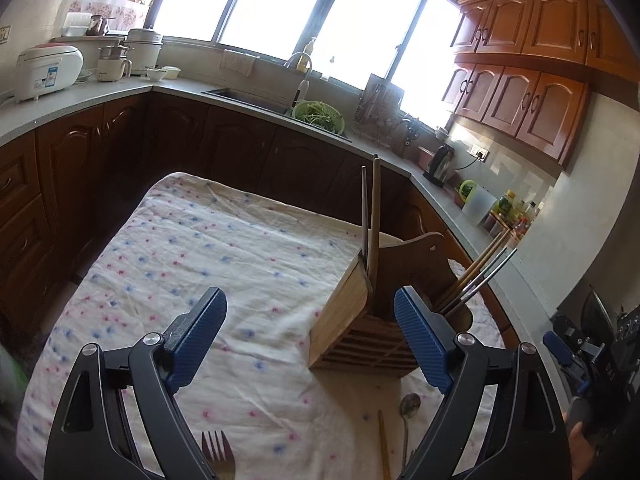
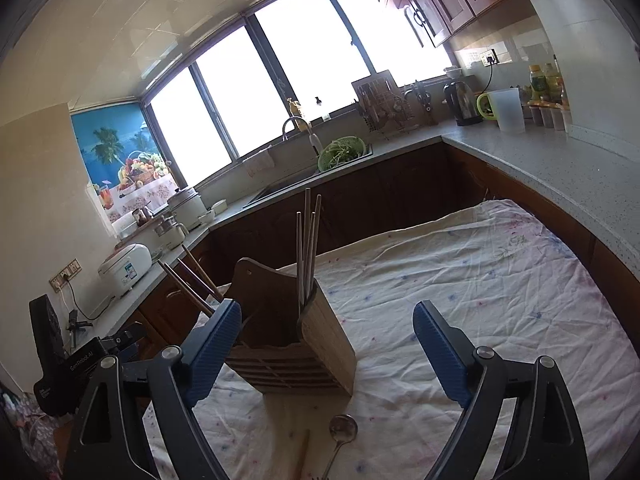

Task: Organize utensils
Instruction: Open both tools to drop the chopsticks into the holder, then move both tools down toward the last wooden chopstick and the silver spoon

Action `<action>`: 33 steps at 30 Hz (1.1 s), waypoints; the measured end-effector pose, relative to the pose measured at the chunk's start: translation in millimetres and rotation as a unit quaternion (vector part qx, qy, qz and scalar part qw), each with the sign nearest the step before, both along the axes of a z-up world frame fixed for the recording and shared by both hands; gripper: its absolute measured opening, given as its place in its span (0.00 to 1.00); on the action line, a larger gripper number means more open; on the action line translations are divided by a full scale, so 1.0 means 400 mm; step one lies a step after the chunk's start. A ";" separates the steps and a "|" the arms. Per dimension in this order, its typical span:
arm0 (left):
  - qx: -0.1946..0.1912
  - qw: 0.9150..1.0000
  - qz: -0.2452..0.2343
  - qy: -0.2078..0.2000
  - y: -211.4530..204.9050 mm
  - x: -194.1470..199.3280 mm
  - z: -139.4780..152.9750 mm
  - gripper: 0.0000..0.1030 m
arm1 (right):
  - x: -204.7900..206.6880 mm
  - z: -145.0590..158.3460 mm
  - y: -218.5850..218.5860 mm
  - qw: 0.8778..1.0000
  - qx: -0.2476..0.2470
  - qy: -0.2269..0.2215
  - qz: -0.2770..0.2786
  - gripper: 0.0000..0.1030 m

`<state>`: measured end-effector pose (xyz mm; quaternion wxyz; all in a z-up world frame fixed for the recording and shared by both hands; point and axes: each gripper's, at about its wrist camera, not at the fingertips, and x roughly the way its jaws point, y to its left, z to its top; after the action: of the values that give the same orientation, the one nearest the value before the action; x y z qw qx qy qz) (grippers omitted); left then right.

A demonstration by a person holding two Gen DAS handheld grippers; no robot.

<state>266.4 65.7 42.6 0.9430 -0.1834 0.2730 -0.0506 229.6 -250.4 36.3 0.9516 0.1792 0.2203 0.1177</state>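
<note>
A: How are the grippers held?
B: The left gripper (image 1: pixel 310 340) and right gripper (image 2: pixel 328 348) are both spread wide, nothing pinched.
A: And the utensils?
B: Chopsticks are kept in the slatted bamboo holder (image 1: pixel 352 320); a metal spoon (image 2: pixel 342 432) and steel fork (image 1: pixel 218 454) are left on the speckled cloth (image 1: pixel 200 260).

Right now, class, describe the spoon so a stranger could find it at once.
Start at the table's white cloth with pink and blue flecks and find the slatted wooden utensil holder. On the cloth just in front of it lies the shiny metal spoon, round-bowled, unlike the straight wooden chopstick alongside.
</note>
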 end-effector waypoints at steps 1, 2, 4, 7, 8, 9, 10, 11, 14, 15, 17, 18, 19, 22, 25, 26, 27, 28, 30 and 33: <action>0.001 1.000 0.003 0.002 0.004 -0.012 -0.002 0.86 | -0.013 -0.004 -0.006 1.000 0.000 0.002 -0.002 0.87; 0.001 1.000 0.004 0.003 0.007 -0.023 -0.003 0.86 | -0.025 -0.007 -0.011 1.000 0.000 0.004 -0.004 0.87; 0.002 1.000 0.004 0.006 0.010 -0.045 -0.007 0.86 | -0.047 -0.012 -0.020 1.000 0.001 0.007 -0.008 0.87; 0.005 1.000 0.001 0.011 0.005 -0.072 -0.013 0.86 | -0.081 -0.019 -0.028 1.000 -0.001 0.010 -0.008 0.87; 0.007 1.000 -0.002 0.014 0.003 -0.082 -0.015 0.86 | -0.089 -0.021 -0.030 1.000 -0.003 0.012 -0.007 0.87; 0.011 1.000 -0.004 0.016 -0.001 -0.092 -0.017 0.86 | -0.097 -0.023 -0.030 1.000 -0.004 0.014 -0.006 0.87; 0.014 1.000 -0.005 0.018 -0.003 -0.101 -0.018 0.86 | -0.109 -0.027 -0.028 1.000 -0.006 0.016 -0.005 0.87; 0.016 1.000 -0.005 0.019 -0.004 -0.111 -0.021 0.86 | -0.120 -0.031 -0.025 1.000 -0.009 0.019 -0.003 0.88; 0.018 0.999 -0.009 0.027 -0.007 -0.136 -0.032 0.86 | -0.148 -0.047 -0.019 1.000 -0.017 0.026 0.006 0.90; 0.018 0.999 -0.010 0.030 -0.008 -0.143 -0.037 0.86 | -0.155 -0.054 -0.016 0.999 -0.019 0.029 0.008 0.90; 0.019 0.999 -0.016 0.037 -0.014 -0.156 -0.049 0.86 | -0.171 -0.072 -0.013 0.999 -0.022 0.038 0.015 0.91; 0.021 0.999 -0.019 0.040 -0.019 -0.162 -0.056 0.86 | -0.178 -0.082 -0.012 0.999 -0.023 0.043 0.018 0.91; 0.023 0.999 -0.021 0.044 -0.024 -0.168 -0.064 0.86 | -0.185 -0.092 -0.008 0.998 -0.024 0.047 0.021 0.93; 0.029 0.997 -0.030 0.058 -0.035 -0.181 -0.090 0.86 | -0.204 -0.124 0.004 0.997 -0.029 0.060 0.031 0.97; 0.033 0.996 -0.035 0.075 -0.045 -0.189 -0.123 0.86 | -0.218 -0.156 0.017 0.996 -0.036 0.072 0.042 0.97; 0.033 0.995 -0.037 0.081 -0.047 -0.190 -0.132 0.86 | -0.220 -0.166 0.021 0.995 -0.037 0.077 0.044 0.97; 0.034 0.995 -0.038 0.087 -0.050 -0.192 -0.143 0.86 | -0.221 -0.175 0.026 0.995 -0.039 0.081 0.047 0.97; 0.035 0.994 -0.040 0.092 -0.054 -0.193 -0.151 0.86 | -0.221 -0.185 0.030 0.994 -0.041 0.085 0.049 0.97; 0.038 0.993 -0.044 0.099 -0.063 -0.193 -0.163 0.86 | -0.219 -0.201 0.037 0.993 -0.043 0.092 0.051 0.97; 0.043 0.992 -0.053 0.108 -0.081 -0.187 -0.170 0.86 | -0.207 -0.217 0.045 0.992 -0.040 0.101 0.059 0.96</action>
<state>191.4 33.4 -25.4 0.9109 -0.1321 0.3848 -0.0684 146.8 -232.4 -50.3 0.9220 0.1391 0.3303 0.1462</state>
